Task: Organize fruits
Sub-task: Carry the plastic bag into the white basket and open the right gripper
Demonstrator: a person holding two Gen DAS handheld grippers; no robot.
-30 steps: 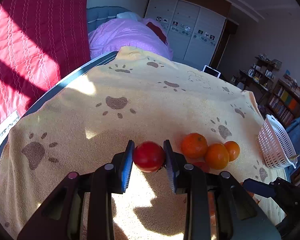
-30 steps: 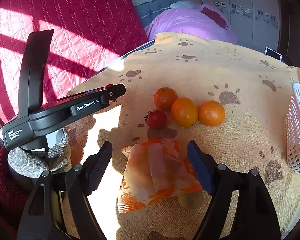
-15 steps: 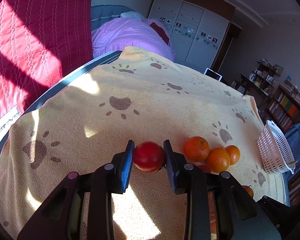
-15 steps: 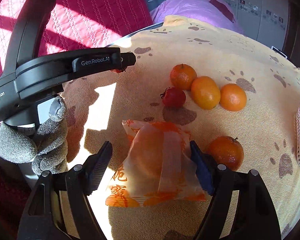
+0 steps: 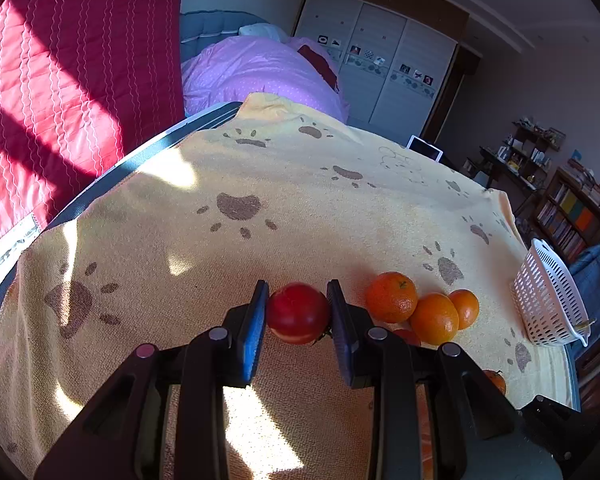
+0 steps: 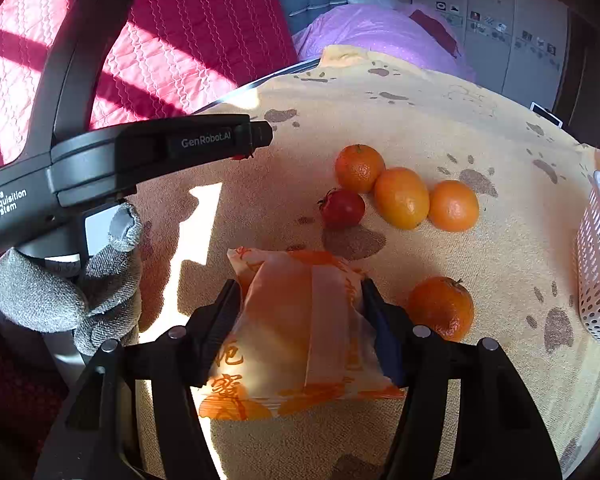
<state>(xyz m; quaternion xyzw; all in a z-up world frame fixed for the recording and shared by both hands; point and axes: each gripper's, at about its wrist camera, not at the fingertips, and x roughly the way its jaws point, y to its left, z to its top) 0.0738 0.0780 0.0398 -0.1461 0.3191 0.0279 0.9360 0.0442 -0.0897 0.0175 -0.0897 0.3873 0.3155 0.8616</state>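
In the left wrist view the left gripper (image 5: 298,312) is clamped on a red tomato (image 5: 298,314), its two pads pressing the fruit's sides and holding it above a yellow towel (image 5: 260,184) printed with brown paw marks. To the right of the tomato three oranges (image 5: 392,297) lie in a touching row on the towel, and a second, small red tomato (image 5: 407,336) peeks out just below them, half hidden by the gripper's finger. A white basket (image 5: 548,300) with a perforated wall sits tilted at the towel's far right edge, well apart from the oranges. A red quilt (image 5: 60,80) hangs to the left and a purple blanket (image 5: 260,72) lies beyond the towel. In the right wrist view the right gripper (image 6: 300,312) has just been closing, and its jaws now press both sides of an orange-printed plastic bag (image 6: 296,328) that lies on the towel between them. A lone orange (image 6: 440,307) rests just right of the bag, close to the right finger. Farther back the small tomato (image 6: 343,208) touches the row of three oranges, and the white basket stands at the right edge. The left gripper's black body crosses the upper left, held by a hand in a grey glove (image 6: 60,296).
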